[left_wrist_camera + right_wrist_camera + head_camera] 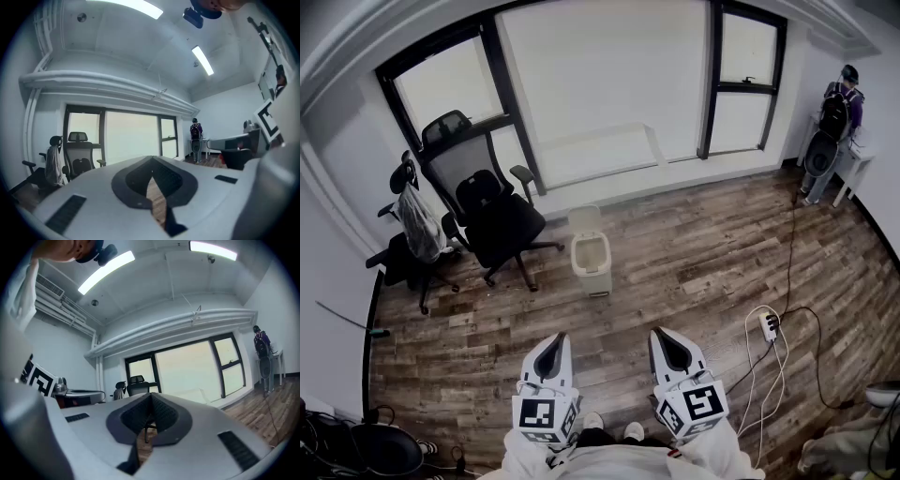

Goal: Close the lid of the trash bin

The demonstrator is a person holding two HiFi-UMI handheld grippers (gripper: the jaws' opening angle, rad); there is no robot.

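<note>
A cream trash bin (592, 263) stands on the wood floor in the head view, its lid (584, 219) tipped up and back toward the window. Both grippers are held low and near me, well short of the bin. My left gripper (551, 344) points forward with its jaws together. My right gripper (667, 339) sits beside it, jaws together as well. Neither holds anything. In the left gripper view the left gripper (151, 174) hides the bin; in the right gripper view the right gripper (151, 414) hides it too.
Two black office chairs (484, 211) stand left of the bin; a jacket (419, 223) hangs on the smaller one. A white power strip (768, 325) and cables lie on the floor at right. A person (836, 114) stands at a desk in the far right corner.
</note>
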